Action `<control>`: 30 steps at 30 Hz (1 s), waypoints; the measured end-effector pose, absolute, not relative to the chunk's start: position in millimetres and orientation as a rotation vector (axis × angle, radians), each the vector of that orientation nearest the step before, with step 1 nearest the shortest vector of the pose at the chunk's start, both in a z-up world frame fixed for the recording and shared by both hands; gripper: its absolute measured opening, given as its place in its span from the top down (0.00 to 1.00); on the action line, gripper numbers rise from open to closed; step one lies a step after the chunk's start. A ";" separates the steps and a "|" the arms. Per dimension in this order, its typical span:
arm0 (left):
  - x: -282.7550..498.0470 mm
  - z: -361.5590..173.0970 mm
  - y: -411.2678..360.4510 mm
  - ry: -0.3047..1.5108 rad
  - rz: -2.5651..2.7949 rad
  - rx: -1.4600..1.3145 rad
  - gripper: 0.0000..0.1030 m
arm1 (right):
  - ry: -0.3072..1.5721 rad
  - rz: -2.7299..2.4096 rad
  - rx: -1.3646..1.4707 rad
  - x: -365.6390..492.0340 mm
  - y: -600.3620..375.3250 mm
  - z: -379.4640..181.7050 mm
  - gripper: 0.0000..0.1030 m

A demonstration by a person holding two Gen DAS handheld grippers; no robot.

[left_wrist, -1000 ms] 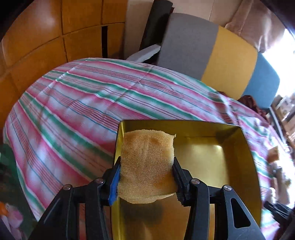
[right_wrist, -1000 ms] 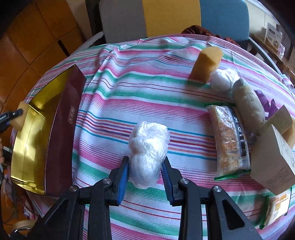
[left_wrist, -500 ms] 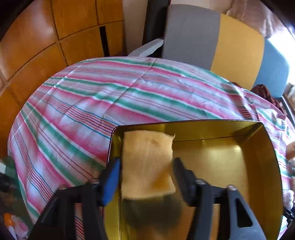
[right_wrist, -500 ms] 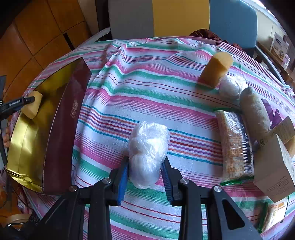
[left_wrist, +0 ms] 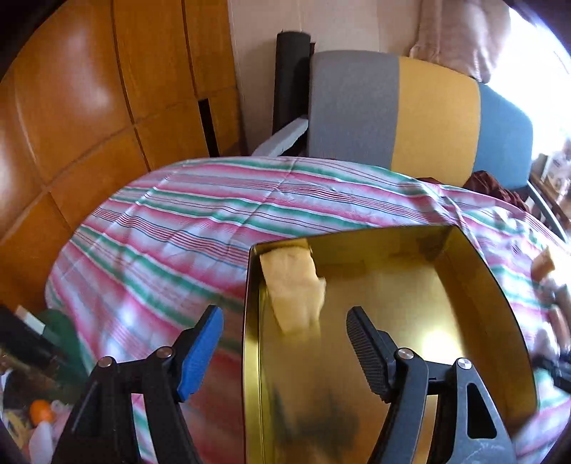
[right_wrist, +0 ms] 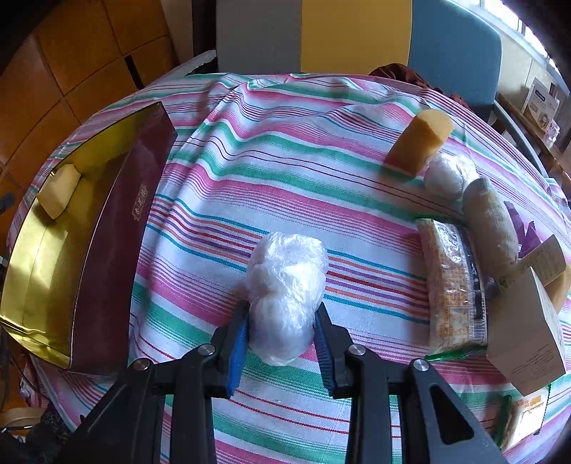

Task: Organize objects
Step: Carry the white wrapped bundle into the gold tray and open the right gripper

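Glossy orange-brown wooden panels (left_wrist: 82,107) lined the wall on the left, giving way to a pale plaster strip (left_wrist: 257,53) further along. Behind the bench stood a chair (left_wrist: 421,114) with a backrest banded grey, yellow and blue (a black upright post (left_wrist: 291,78) beside it). Strong daylight poured in from a window (right_wrist: 499,10) on the right.

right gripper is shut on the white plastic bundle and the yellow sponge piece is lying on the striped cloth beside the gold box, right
Not quite. The right gripper is shut on the white plastic bundle, but the yellow sponge piece lies inside the gold box, in a far corner, not on the striped cloth. The right wrist view shows it; the left wrist view agrees.
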State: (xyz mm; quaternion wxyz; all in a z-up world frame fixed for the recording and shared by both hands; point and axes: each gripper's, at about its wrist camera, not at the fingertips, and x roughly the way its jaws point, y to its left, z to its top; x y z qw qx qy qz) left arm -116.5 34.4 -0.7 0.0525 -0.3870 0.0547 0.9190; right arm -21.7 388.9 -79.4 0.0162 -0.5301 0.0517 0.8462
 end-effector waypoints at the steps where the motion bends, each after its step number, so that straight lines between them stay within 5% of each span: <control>1: -106.2 1.4 33.3 0.160 2.798 -1.163 0.23 | 0.158 2.632 -1.646 -21.6 388.7 -79.5 0.67; 17: -42.9 1.9 12.7 0.088 2.797 -1.133 0.22 | 0.214 2.650 -1.586 -14.1 365.5 -65.0 0.68; 30: -39.3 -8.9 -18.6 0.023 2.820 -1.182 0.22 | 0.173 2.988 -1.604 -25.2 244.2 -7.9 0.68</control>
